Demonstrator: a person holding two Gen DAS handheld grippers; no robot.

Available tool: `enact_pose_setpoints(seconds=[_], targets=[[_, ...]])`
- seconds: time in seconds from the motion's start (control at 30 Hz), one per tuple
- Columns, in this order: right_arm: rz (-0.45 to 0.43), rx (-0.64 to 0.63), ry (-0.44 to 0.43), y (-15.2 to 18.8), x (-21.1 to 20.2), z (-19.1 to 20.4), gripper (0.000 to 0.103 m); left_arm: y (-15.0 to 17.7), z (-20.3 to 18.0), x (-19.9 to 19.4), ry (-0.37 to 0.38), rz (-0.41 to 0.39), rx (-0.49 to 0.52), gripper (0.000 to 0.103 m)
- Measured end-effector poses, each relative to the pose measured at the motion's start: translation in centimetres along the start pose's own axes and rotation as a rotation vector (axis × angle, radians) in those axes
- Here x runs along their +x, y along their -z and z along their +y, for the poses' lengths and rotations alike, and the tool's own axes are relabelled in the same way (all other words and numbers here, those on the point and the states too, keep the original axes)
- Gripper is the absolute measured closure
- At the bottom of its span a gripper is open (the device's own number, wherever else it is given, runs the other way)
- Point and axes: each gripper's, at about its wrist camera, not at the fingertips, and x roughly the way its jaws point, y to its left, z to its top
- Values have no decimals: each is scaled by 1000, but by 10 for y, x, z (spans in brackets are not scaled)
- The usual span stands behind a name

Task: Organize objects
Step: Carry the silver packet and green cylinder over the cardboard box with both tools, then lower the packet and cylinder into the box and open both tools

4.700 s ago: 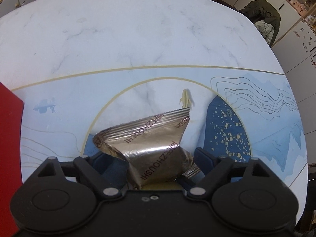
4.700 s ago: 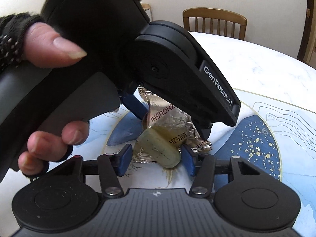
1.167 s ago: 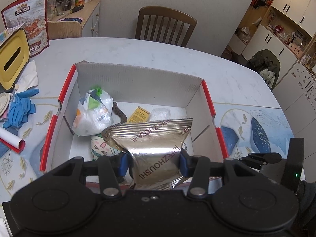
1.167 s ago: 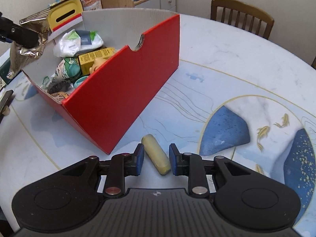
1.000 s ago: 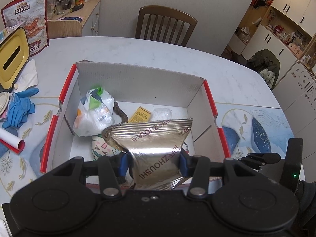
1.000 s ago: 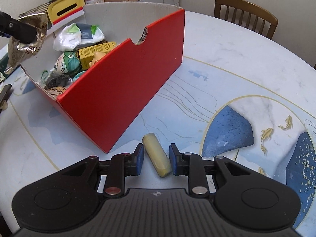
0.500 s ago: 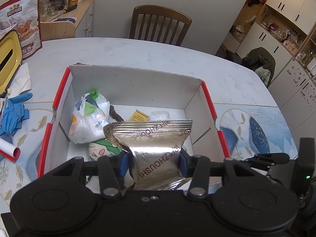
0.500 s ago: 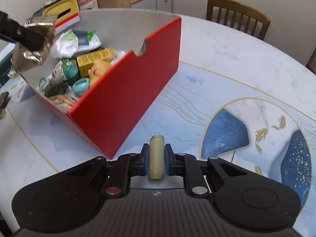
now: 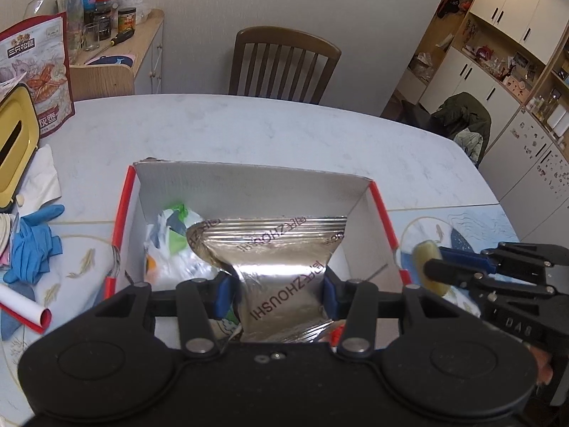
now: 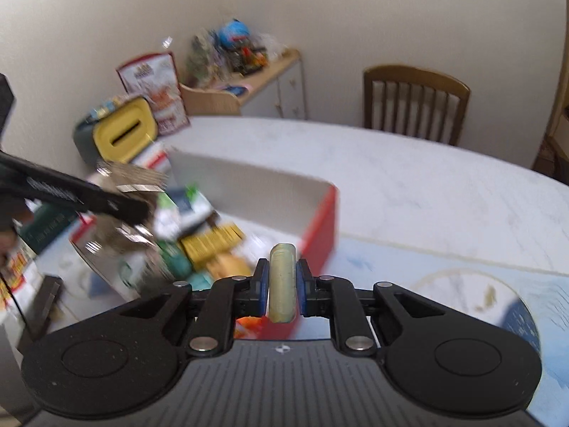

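Marble-print tabletop (image 9: pixel 284 131), red box (image 9: pixel 382 210) centred. Left hand-held gripper (image 9: pixel 275 293) clamps foil pouch (image 9: pixel 270 249) reading "ERZHOUSHI" above box. Right hand-held gripper (image 10: pixel 282 284) pinches pale-yellow capsule (image 10: pixel 282 277) beside box's right wall.

Between the left tool's (image 9: pixel 275 293) blue pads, a crinkled foil pouch (image 9: pixel 281 267) is gleaming like metal. Beyond it, the cardboard box (image 9: pixel 249 185) is showing matt grey inside, glossy red outside. The pale cylinder (image 10: pixel 282 283) in the right tool (image 10: pixel 282 290) is looking waxy and dull. The tabletop (image 9: pixel 266 131) is shining smooth, marble-patterned.
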Motion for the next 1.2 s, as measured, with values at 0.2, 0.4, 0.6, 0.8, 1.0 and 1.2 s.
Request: enact_pose_setpoints(seconds=[0.2, 0.4, 0.6, 0.8, 1.0, 1.2], targets=[[35, -44, -30, -14, 35, 41, 88, 2, 8, 22, -44, 41, 20, 57], [104, -59, -19, -4, 73, 61, 88, 8, 22, 40, -69, 91, 20, 57], [143, -62, -2, 6, 88, 66, 88, 10, 24, 51, -75, 115, 40, 57], [170, -68, 16, 13, 99, 69, 88, 16, 21, 61, -73, 145, 52, 57], [192, -57, 21, 17, 103, 68, 88, 24, 20, 72, -66, 191, 45, 57], [188, -60, 25, 20, 98, 69, 87, 32, 19, 77, -66, 209, 39, 54]])
